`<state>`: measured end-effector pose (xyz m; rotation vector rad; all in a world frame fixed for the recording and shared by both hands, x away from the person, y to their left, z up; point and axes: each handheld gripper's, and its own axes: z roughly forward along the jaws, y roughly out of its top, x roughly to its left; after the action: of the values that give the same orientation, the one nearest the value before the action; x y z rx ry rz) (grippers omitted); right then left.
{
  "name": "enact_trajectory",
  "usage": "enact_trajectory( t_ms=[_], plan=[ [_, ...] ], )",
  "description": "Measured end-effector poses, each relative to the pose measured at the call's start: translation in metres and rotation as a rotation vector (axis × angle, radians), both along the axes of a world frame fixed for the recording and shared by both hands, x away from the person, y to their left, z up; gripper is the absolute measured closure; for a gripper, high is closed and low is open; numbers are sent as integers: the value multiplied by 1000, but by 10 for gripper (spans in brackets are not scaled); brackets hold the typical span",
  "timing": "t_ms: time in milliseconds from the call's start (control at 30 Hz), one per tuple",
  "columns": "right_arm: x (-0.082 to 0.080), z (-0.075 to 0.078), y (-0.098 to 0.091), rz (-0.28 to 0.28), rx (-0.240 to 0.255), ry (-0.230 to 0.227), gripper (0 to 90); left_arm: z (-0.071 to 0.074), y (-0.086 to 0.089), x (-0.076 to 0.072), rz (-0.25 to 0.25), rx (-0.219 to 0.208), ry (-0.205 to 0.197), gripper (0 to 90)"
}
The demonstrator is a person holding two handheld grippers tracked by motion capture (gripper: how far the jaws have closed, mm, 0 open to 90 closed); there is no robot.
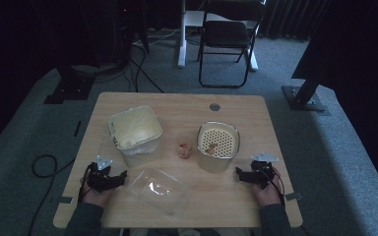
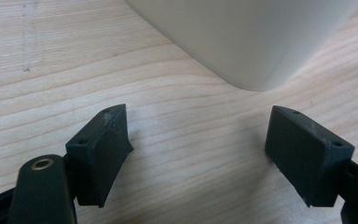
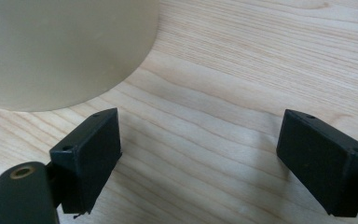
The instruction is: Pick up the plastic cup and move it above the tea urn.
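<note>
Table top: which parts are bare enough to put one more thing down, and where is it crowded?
Free: the far strip of the wooden table beyond the square tub and the perforated-lid container, and the near right corner, between that container and the right gripper. Crowded: the centre, where a small cup and a clear lid sit between the containers.

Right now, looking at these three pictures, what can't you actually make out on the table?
- Small item between the square tub and the perforated container, high view: too small and dim to identify.
- Reddish bits on the perforated insert, high view: too small to name.
- Clear lid, high view: transparent, edges hard to trace.
- Left gripper view: the tub is cut off by the top edge.
- Right gripper view: the container is cut off top and left.
</note>
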<state>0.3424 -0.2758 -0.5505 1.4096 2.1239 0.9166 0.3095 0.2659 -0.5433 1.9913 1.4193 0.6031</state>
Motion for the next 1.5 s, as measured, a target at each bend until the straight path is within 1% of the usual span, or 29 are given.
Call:
enact_trajectory(
  t_ms=[67,200,267,300,333,367,433,467,500,567,633,700,733,767,800,867,900,933,967,1000,1067,1133,1167,1267,1300,1333,1400,1467,1500],
  plan=[
    [0,0,0,0,0,-1,132,0,0,0,-14,6,2,220],
    [0,0,0,-1,0,0,132,2,-3,-2,-32,6,1,324],
    [0,0,-1,-2,0,0,132,4,-5,-4,-44,25,-1,344],
    [0,0,-1,-6,1,0,132,5,-7,-4,-47,31,7,383],
    [0,0,-1,-6,1,0,132,5,-7,-4,-47,31,7,399],
    [0,0,-1,-6,0,-1,132,6,-9,-5,-52,42,12,402],
    [0,0,-1,-6,0,-1,132,7,-9,-6,-54,34,14,411],
    [0,0,-1,-7,0,0,132,10,-9,-8,-57,17,9,418],
    [0,0,-1,-6,0,0,132,10,-9,-8,-57,17,9,419],
    [0,0,-1,-6,0,0,132,16,-9,-12,-65,-18,-1,431],
    [0,0,-1,-6,0,0,132,20,-8,-15,-75,-45,-3,483],
    [0,0,-1,-6,0,0,132,24,-8,-18,-85,-54,-12,505],
    [0,0,-1,-6,0,0,132,26,-9,-19,-93,-68,-16,516],
    [0,0,-1,-6,0,0,132,26,-9,-19,-93,-68,-16,527],
    [0,0,-1,-6,0,0,132,30,-10,-22,-109,-89,-22,533],
    [0,0,-1,-6,0,0,132,31,-11,-24,-120,-98,-23,539],
    [0,0,-1,-6,0,0,132,34,-14,-25,-143,-114,-26,542],
    [0,0,-1,-6,0,0,132,34,-14,-25,-143,-114,-26,544],
    [0,0,-1,-6,0,0,132,37,-17,-27,-166,-133,-29,545],
    [0,0,-1,-6,0,0,132,37,-17,-27,-166,-133,-29,545],
    [0,0,-1,-7,0,0,132,43,-22,-29,-188,-151,-35,545],
    [0,0,-1,-7,0,0,132,44,-23,-29,-191,-148,-39,545],
    [0,0,-1,-7,0,0,132,48,-26,-31,-205,-166,-43,545],
    [0,0,-1,-7,0,-1,132,51,-29,-32,-219,-167,-47,544],
    [0,0,-1,-7,0,-1,132,52,-34,-32,-233,-168,-40,544],
    [0,0,-1,-7,0,-1,132,52,-34,-32,-233,-168,-40,544],
    [0,0,-1,-7,0,0,132,52,-37,-31,-251,-184,-18,544],
    [0,0,-1,-6,0,0,132,53,-39,-32,-259,-178,-18,545],
    [0,0,-1,-7,0,0,132,54,-40,-32,-262,-183,-17,544]
  ],
)
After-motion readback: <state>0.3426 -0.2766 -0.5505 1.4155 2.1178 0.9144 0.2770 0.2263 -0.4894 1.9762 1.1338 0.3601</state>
